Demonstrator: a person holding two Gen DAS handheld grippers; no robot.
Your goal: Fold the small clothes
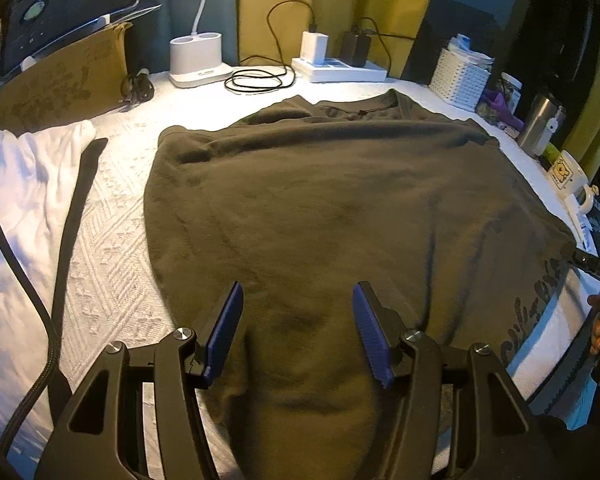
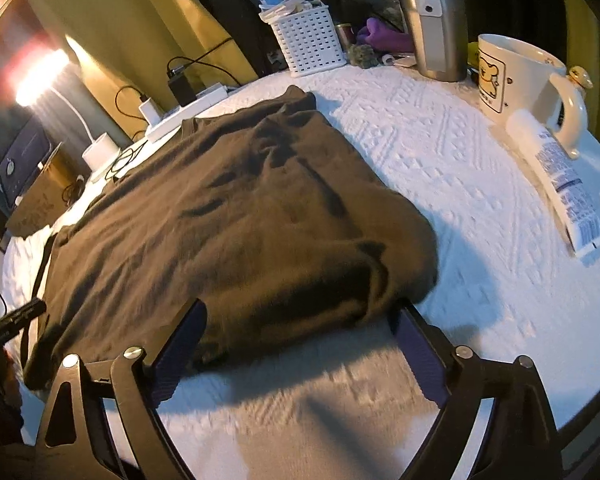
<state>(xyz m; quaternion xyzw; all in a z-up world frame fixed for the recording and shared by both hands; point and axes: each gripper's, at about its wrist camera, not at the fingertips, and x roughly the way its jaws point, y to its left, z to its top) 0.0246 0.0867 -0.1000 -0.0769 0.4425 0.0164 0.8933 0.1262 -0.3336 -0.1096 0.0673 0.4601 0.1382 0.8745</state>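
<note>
The dark olive shirt (image 1: 320, 200) under the left claw (image 1: 298, 334) looks like soft matt cloth, a bit fuzzy, w/ shallow wrinkles. The claw's arms are matt black plastic w/ shiny metal pivot pins; its pads (image 1: 370, 330) are blue and ribbed, prob. rubber. Left of the claw the counter (image 1: 112, 248) has a white woven cover w/ raised, rough pattern. Beyond the right claw (image 2: 300, 350), the tumbler (image 2: 436, 20) is brushed metal, the mug (image 2: 516, 76) glossy ceramic, the basket (image 2: 310, 38) white perforated plastic. To its right, the tube (image 2: 562, 196) is smooth plastic.
</note>
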